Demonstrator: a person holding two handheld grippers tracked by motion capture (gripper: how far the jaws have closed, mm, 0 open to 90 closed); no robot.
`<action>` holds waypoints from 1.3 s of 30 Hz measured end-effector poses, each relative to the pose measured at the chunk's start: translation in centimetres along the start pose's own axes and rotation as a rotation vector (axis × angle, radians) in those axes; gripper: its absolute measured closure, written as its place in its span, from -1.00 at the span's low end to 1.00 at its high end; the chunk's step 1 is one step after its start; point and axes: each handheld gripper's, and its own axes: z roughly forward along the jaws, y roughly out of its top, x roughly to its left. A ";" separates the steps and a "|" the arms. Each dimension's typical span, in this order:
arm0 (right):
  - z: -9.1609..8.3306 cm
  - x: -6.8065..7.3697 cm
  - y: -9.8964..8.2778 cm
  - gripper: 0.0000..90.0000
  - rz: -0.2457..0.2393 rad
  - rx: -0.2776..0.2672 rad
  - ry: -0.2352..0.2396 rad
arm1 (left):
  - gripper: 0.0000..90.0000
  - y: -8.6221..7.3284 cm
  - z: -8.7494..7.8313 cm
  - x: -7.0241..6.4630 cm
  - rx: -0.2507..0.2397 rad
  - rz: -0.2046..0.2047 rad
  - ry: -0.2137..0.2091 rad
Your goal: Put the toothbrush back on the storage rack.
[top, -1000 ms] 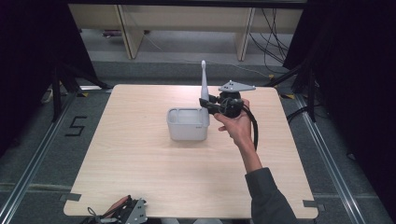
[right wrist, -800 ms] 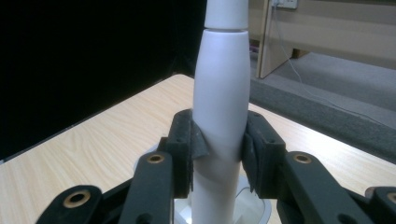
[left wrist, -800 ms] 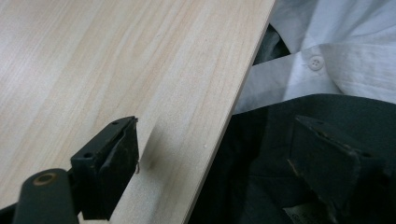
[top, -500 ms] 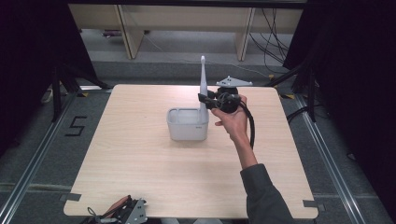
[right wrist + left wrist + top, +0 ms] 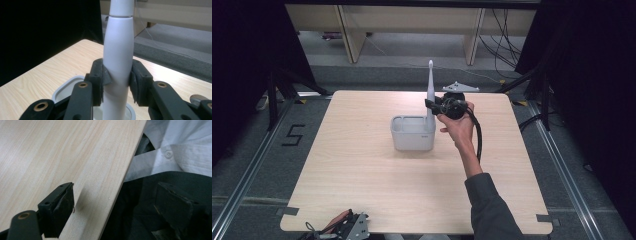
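On the light wooden table (image 5: pixel 362 165), the right gripper (image 5: pixel 432 106) pinches a white electric toothbrush (image 5: pixel 430 87) by its handle, the pads pressed against either side of the body, as the right gripper view shows (image 5: pixel 117 77). The toothbrush stands upright, its slim neck and head rising toward 12 o'clock above the jaws and its lower end reaching down into the right-hand compartment of a pale grey holder (image 5: pixel 413 134). The holder sits near the table's middle, at about 7 o'clock from the right gripper and just below it. The person's right hand (image 5: pixel 458 122) comes in from 5 o'clock. The left gripper (image 5: pixel 354 227) rests at the table's near edge at 7 o'clock, well apart from the holder, its jaws spread with nothing between them.
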 end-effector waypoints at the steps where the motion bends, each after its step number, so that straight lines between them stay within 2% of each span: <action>1: 0.0 0.1 0.0 0.48 0.008 0.002 -0.008 | -0.66 0.0 0.0 0.0 0.001 -0.001 0.000; 2: 0.1 0.1 0.0 0.48 -0.008 0.000 -0.012 | -0.66 0.0 0.0 0.0 0.000 -0.002 0.001; 3: 0.2 0.2 0.0 0.48 0.004 0.000 -0.007 | -0.66 0.0 0.0 0.0 0.001 -0.001 0.001; 4: 0.3 0.1 0.0 0.48 -0.009 -0.001 -0.014 | -0.66 0.0 0.0 0.0 0.001 -0.001 0.001; 5: 0.4 0.2 -0.1 0.48 0.006 0.000 -0.014 | -0.66 0.0 0.0 0.0 -0.001 0.002 0.001; 7: 0.5 0.2 -0.1 0.47 -0.008 0.001 -0.026 | -0.66 0.0 0.0 0.0 0.000 0.000 0.000; 9: 0.7 0.2 -0.3 0.47 0.005 0.009 -0.024 | -0.66 0.0 0.0 0.0 -0.001 0.000 0.001; 11: 1.0 0.0 -0.4 0.47 -0.019 0.005 -0.029 | -0.66 0.0 0.0 0.0 -0.001 0.002 0.000; 12: 0.9 0.0 -0.4 0.47 -0.010 0.020 -0.037 | -0.66 0.0 0.0 0.0 0.000 0.001 0.000; 13: 1.1 -0.1 -0.5 0.47 -0.030 0.003 -0.048 | -0.66 0.0 0.0 0.0 0.000 -0.001 0.001; 16: 1.3 0.1 -0.7 0.47 -0.008 0.020 -0.035 | -0.66 0.0 0.0 0.0 -0.003 0.001 0.004; 18: 1.5 0.1 -1.0 0.47 -0.037 0.022 -0.044 | -0.66 0.0 0.0 0.0 -0.001 -0.001 0.002; 19: 1.6 0.2 -1.2 0.47 -0.021 0.029 -0.053 | -0.66 0.0 0.0 0.0 -0.005 -0.001 0.004; 20: 1.7 0.0 -1.4 0.47 -0.051 0.031 -0.066 | -0.66 0.0 0.0 0.0 -0.005 -0.001 0.004; 21: 1.7 0.1 -1.5 0.47 -0.028 0.043 -0.065 | -0.66 0.0 0.2 -0.2 -0.028 -0.011 0.048; 22: 1.9 0.0 -1.7 0.47 -0.032 0.040 -0.057 | -0.66 -0.1 0.2 -0.2 -0.031 -0.015 0.049; 23: 1.8 0.1 -1.8 0.47 -0.011 0.057 -0.057 | -0.66 -0.1 0.3 -0.2 -0.037 -0.021 0.035; 25: 2.0 -0.1 -2.0 0.47 -0.037 0.047 -0.062 | -0.66 -0.1 0.2 -0.2 -0.024 -0.009 0.041; 27: 2.0 0.0 -2.1 0.47 -0.021 0.063 -0.062 | -0.66 0.0 0.2 -0.1 -0.020 -0.003 0.030; 28: 2.0 -0.1 -2.2 0.47 -0.043 0.059 -0.064 | -0.66 0.0 0.2 -0.1 -0.019 -0.003 0.030; 30: 2.1 0.0 -2.3 0.47 -0.032 0.062 -0.058 | -0.66 0.0 0.1 -0.1 -0.019 -0.003 0.032; 31: 2.2 0.0 -2.5 0.47 -0.049 0.060 -0.065 | -0.66 -0.1 0.2 -0.2 -0.032 -0.013 0.039; 32: 2.2 0.1 -2.5 0.47 -0.036 0.063 -0.069 | -0.66 -0.1 0.2 -0.2 -0.038 -0.020 0.035; 34: 2.2 -0.1 -2.7 0.48 -0.056 0.075 -0.066 | -0.66 -0.1 0.2 -0.2 -0.024 -0.009 0.040; 35: 2.2 0.1 -2.9 0.48 -0.033 0.080 -0.067 | -0.66 -0.1 0.2 -0.2 -0.025 -0.010 0.041; 36: 2.3 -0.1 -2.9 0.48 -0.063 0.078 -0.067 | -0.66 -0.1 0.2 -0.2 -0.034 -0.017 0.040; 37: 2.3 0.0 -3.1 0.48 -0.036 0.088 -0.062 | -0.66 -0.1 0.2 -0.2 -0.039 -0.019 0.034; 39: 2.3 -0.2 -3.3 0.48 -0.067 0.085 -0.071 | -0.66 -0.1 0.3 -0.2 -0.027 -0.013 0.043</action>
